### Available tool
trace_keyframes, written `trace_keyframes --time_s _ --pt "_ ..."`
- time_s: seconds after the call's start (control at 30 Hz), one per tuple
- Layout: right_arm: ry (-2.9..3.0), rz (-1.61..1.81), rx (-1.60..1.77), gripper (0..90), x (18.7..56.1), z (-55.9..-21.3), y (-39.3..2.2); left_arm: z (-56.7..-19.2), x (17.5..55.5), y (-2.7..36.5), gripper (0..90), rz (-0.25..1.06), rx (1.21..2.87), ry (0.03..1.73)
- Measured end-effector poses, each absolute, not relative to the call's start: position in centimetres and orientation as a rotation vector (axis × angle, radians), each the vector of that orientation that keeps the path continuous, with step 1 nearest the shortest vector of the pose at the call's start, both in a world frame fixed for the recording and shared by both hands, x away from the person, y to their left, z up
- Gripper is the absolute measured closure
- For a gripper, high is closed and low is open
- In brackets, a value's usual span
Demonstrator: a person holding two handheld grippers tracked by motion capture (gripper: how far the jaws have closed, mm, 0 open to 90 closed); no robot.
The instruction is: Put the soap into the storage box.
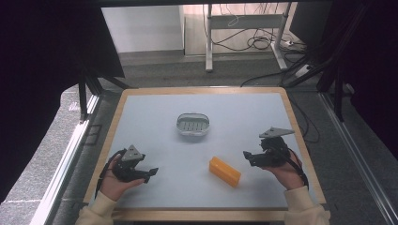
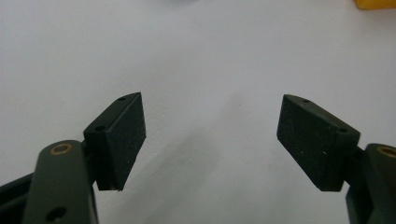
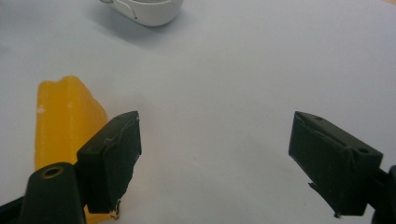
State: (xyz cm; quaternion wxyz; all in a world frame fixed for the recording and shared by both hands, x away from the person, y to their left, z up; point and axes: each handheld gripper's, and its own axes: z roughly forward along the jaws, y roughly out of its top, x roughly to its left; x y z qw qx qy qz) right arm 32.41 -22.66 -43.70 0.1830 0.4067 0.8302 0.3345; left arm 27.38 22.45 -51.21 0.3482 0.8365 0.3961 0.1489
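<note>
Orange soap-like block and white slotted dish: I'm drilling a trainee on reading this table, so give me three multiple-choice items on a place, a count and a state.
1. Where does the orange rectangular block lie from the white oval slotted dish, in the high view?
A. nearer the person, toward the right
B. inside it
C. beyond it

2. How many orange blocks are on the pale table?
A. one
B. two
C. three

3. How do the right gripper's jaws stand?
A. shut on the block
B. open, nothing between
C. shut on the dish

Answers: 1 A, the block is below the dish; 2 A, a single block; 3 B, bare table between the jaws.
</note>
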Motion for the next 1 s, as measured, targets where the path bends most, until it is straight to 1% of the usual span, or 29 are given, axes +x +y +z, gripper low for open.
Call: trace_keyframes --time_s 1.0 --pt "2.395 0.952 1.015 18.7 30.6 -42.4 -19.2 -51.3 27.4 22.3 23.7 0.384 2.185 1.018"
